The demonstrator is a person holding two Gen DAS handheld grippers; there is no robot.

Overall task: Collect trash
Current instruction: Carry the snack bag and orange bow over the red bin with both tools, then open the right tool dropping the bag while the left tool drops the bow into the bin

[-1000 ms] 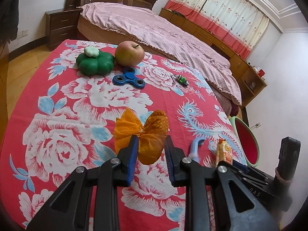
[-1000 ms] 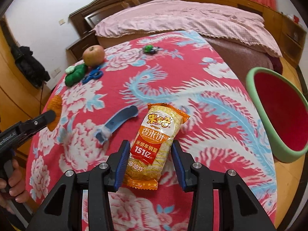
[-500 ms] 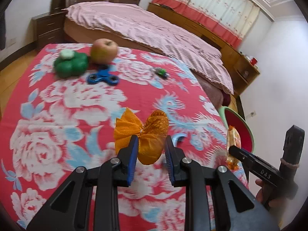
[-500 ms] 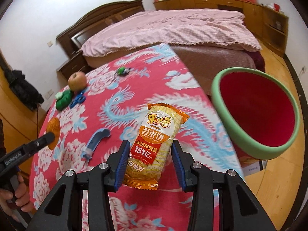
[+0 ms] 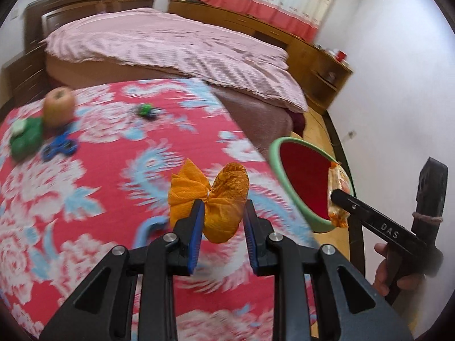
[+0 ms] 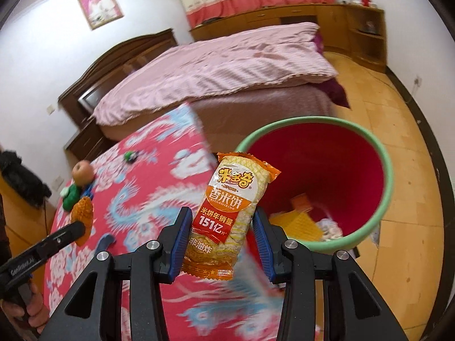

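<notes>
My left gripper (image 5: pixel 223 224) is shut on an orange mesh net (image 5: pixel 224 199) tied like a bow, held above the red flowered table (image 5: pixel 99 170). My right gripper (image 6: pixel 220 233) is shut on a rice-cracker packet (image 6: pixel 233 199) with an orange and red wrapper. The packet hangs at the near rim of a bin (image 6: pixel 384 167) that is green outside and red inside, with yellow and pale scraps at its bottom. In the left wrist view the same bin (image 5: pixel 287 182) stands past the table's right edge, and the right gripper (image 5: pixel 341 196) holds the packet (image 5: pixel 337 187) over its rim.
On the table's far left lie an apple (image 5: pixel 58 106), a green toy (image 5: pixel 27 137), a blue spinner (image 5: pixel 58 147) and a small green toy (image 5: pixel 145 110). A light blue tool (image 5: pixel 148 228) lies near my left fingers. A bed (image 5: pixel 170 48) and wooden cabinets stand behind.
Both grippers swung right across the table toward the bin, each keeping its load. The bin has grown large in both views; the packet now sits at its rim.
</notes>
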